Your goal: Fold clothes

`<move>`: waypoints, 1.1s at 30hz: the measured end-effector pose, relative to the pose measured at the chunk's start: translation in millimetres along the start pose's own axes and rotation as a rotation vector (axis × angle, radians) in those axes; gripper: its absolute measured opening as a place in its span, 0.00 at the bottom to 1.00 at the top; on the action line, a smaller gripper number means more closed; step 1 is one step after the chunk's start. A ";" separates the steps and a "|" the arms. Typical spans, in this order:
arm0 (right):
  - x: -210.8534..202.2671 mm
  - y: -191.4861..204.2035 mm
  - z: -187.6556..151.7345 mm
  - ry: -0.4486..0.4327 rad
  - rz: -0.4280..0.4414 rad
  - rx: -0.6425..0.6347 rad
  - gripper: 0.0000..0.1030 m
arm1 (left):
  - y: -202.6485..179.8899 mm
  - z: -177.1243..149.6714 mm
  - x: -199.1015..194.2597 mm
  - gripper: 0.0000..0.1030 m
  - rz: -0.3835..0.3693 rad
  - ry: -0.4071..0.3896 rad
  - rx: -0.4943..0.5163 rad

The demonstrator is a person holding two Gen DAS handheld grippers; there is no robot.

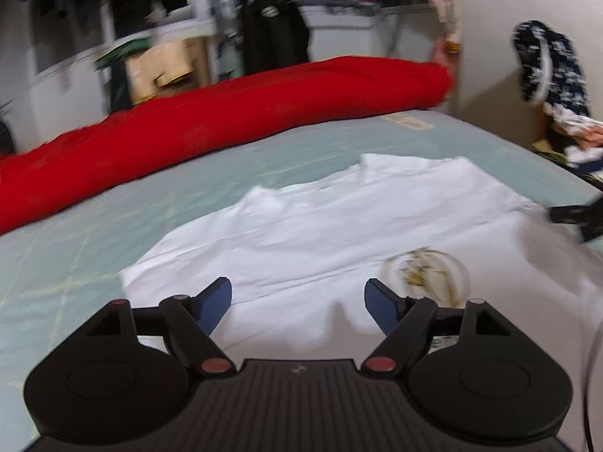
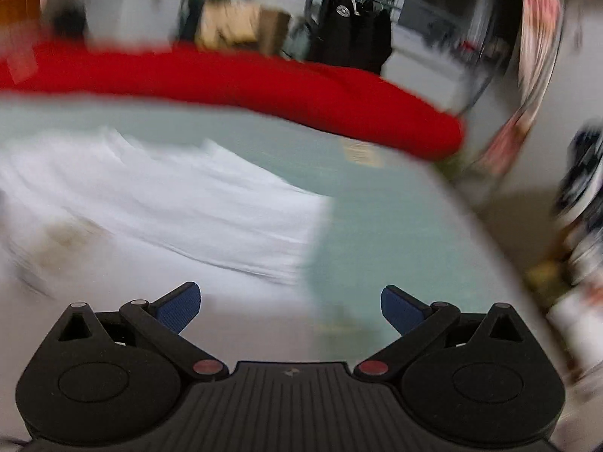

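Note:
A white T-shirt with a gold round print lies spread on the pale green bed sheet. My left gripper is open and empty, just above the shirt's near edge. My right gripper is open and empty, over the shirt's right edge where it meets the sheet; the shirt is blurred in this view. A dark part of the right gripper shows at the right edge of the left wrist view, by the shirt.
A long red rolled blanket lies along the far side of the bed. A pile of clothes sits past the bed's right edge. Dark garments hang on racks behind.

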State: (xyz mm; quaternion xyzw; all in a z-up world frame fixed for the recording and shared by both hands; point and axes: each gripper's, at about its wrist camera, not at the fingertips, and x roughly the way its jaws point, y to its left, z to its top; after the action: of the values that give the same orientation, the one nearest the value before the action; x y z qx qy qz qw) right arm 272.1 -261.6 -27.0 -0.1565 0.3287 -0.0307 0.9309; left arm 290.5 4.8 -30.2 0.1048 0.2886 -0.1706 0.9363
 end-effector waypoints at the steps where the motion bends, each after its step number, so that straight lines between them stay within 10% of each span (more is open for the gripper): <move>1: 8.8 -1.0 0.8 0.017 -0.023 -0.036 1.00 | -4.3 0.2 -0.7 0.78 -0.014 -0.006 0.007; 9: 66.4 -12.5 13.4 0.076 -0.064 -0.035 1.00 | -20.2 5.2 -1.5 0.78 -0.068 -0.020 0.025; 20: 79.7 -78.3 -29.8 0.113 0.081 0.441 1.00 | -11.3 1.5 1.2 0.79 -0.087 0.009 -0.018; 29: 62.7 -17.1 -6.3 0.092 -0.103 0.015 1.00 | -4.1 2.4 0.1 0.80 -0.076 0.016 -0.019; 33: 76.8 -19.5 -2.6 0.047 -0.122 0.064 1.00 | -6.4 1.2 -0.5 0.81 -0.083 0.017 -0.007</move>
State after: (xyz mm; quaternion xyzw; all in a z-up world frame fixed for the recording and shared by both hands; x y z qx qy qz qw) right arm 331.4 -293.1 -69.0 -0.1458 0.3390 -0.1016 0.9239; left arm 288.2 -1.3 -29.5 0.0910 0.3011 -0.2072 0.9264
